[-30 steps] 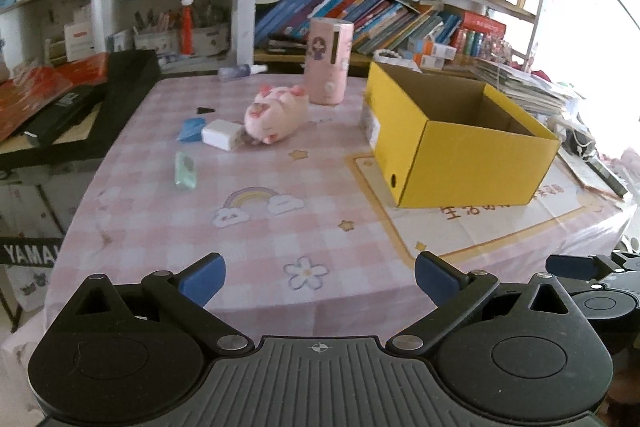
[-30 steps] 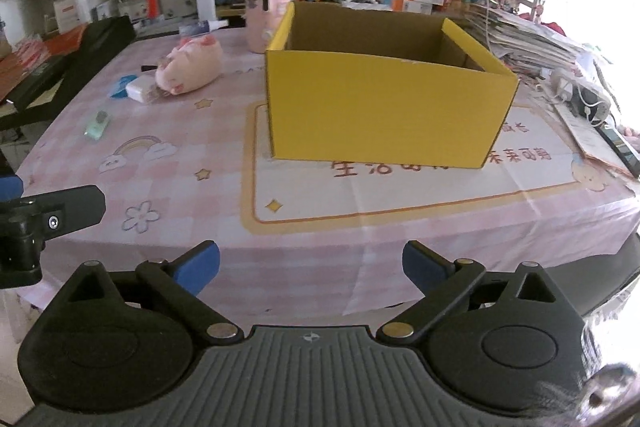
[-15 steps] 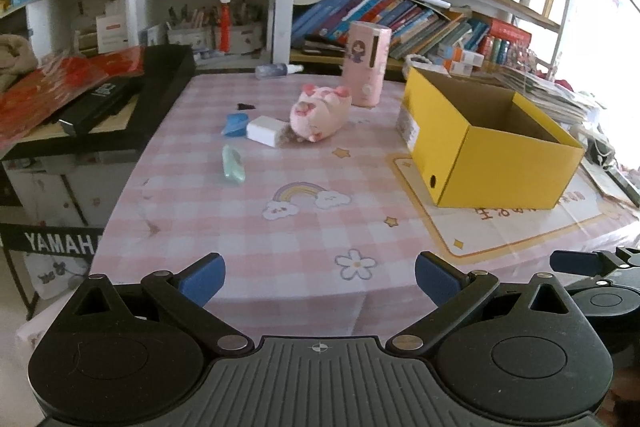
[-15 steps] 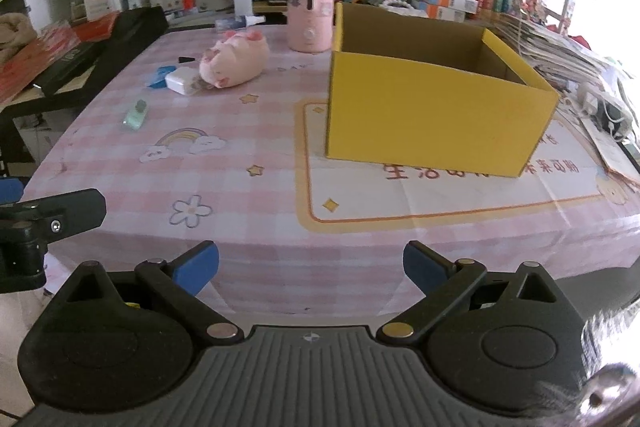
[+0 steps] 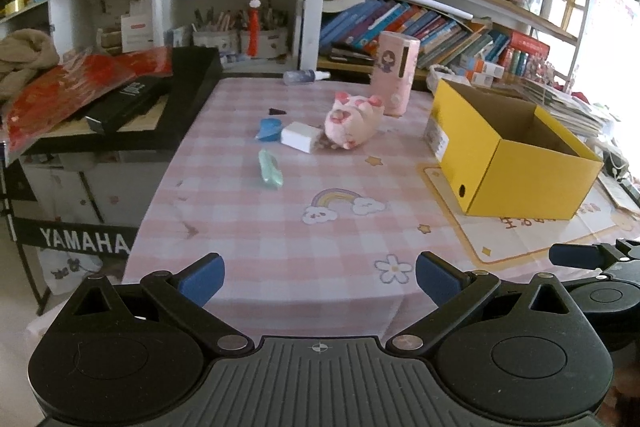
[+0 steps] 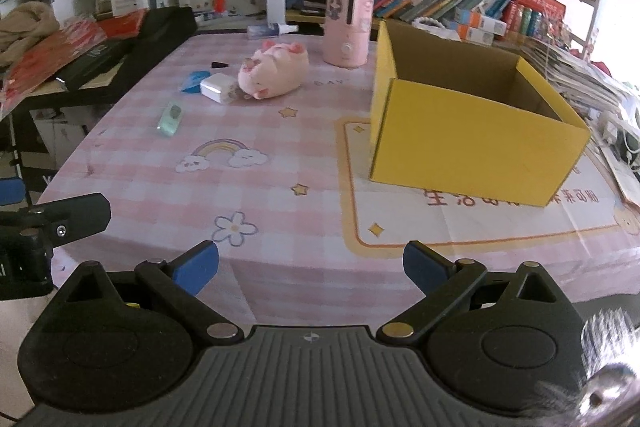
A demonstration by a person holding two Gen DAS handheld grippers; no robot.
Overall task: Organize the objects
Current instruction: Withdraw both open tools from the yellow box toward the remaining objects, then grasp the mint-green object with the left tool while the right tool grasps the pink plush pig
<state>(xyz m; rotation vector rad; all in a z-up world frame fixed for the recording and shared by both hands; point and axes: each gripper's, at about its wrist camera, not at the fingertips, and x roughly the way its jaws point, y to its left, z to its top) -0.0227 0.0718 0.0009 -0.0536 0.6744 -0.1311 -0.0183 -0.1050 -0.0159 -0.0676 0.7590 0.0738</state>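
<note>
My left gripper (image 5: 319, 277) hangs off the near edge of the table (image 5: 280, 227), its blue-tipped fingers (image 5: 202, 277) spread wide with nothing between them. My right gripper (image 6: 310, 269) sits the same way just to its right, fingers (image 6: 424, 269) wide apart and empty; each one shows at the edge of the other's view.

Past the fingers lies the pink checked cloth (image 6: 280, 163) with its flower, rainbow and star prints. On my right stands the open yellow box (image 6: 472, 131), upright on the cream panel of the cloth; what I can see of its inside is bare cardboard.

Farther out and to the left lies a small mint-green case (image 5: 270, 169), apart from the rest. Beyond it a cluster: a blue piece (image 5: 269, 129) touching a white charger (image 5: 300, 136), which lies against a pink plush pig (image 5: 354, 123) on its side. A small black bit (image 5: 277, 111) sits alone behind them. Just behind the pig stands a pink cylinder (image 5: 394, 73), upright, and a small spray bottle (image 5: 306, 76) lies at the far edge.

A black keyboard (image 5: 132, 107) and bookshelves (image 5: 440, 19) ring the table.
</note>
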